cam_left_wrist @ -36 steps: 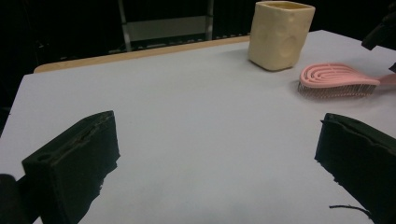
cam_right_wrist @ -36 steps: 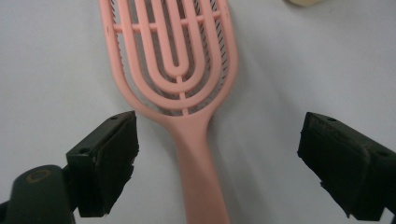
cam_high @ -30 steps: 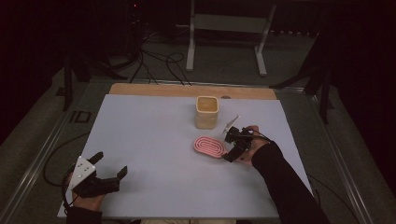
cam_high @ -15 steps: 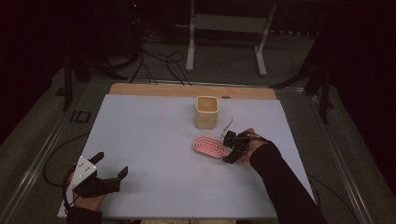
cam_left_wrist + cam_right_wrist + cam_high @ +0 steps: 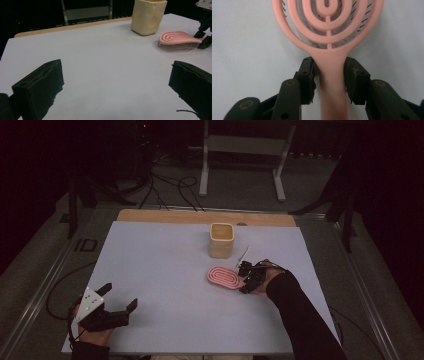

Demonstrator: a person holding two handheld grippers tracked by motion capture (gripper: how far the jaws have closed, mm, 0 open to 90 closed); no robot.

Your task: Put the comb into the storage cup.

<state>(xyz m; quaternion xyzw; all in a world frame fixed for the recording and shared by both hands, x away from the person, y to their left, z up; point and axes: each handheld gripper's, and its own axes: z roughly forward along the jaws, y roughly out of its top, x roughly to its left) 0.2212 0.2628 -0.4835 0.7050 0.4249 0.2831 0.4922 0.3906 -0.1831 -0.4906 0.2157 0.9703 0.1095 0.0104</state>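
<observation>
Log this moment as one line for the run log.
right gripper: jaws just closing onto pink hairbrush handle | left gripper: open, idle | cream cup: upright

In the right gripper view the brush (image 5: 329,32) is cut off at the top edge, so the far end of its head cannot be seen, and its handle runs out at the bottom between the jaws. In the left gripper view the cup (image 5: 148,16) loses its rim at the top edge. In the high view, at centre right, the brush handle is hidden under the right gripper (image 5: 248,279); its bristles are too small to tell.
</observation>
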